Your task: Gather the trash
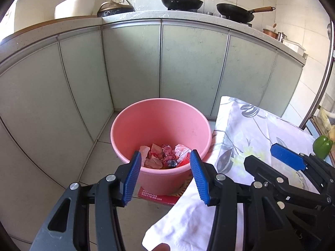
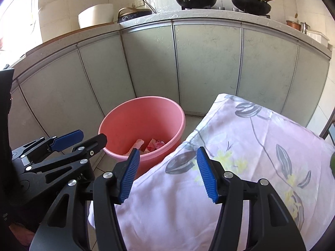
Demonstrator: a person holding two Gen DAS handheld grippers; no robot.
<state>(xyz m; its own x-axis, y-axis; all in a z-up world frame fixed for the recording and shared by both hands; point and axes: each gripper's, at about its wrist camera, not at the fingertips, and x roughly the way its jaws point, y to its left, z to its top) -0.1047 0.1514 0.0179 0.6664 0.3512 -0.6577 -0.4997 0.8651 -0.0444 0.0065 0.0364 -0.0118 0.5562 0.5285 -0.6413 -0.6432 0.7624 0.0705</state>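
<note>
A pink bucket (image 1: pixel 161 123) stands on the tiled floor by the cabinets and holds several crumpled red and white wrappers (image 1: pixel 165 155). It also shows in the right wrist view (image 2: pixel 142 121), with wrappers (image 2: pixel 153 144) at its bottom. My left gripper (image 1: pixel 165 173) is open and empty, just above the bucket's near rim. My right gripper (image 2: pixel 168 171) is open and empty, above the left edge of the cloth-covered table. Each gripper appears in the other's view: the right gripper (image 1: pixel 270 159) over the table, the left gripper (image 2: pixel 83 139) left of the bucket.
A table under a white floral cloth (image 2: pixel 240 146) stands right of the bucket. A green pepper (image 1: pixel 322 146) lies at its far right. A red box (image 1: pixel 159 195) sits under the bucket. Grey-green cabinet doors (image 1: pixel 188 62) stand behind, with woks (image 1: pixel 181 0) on the counter.
</note>
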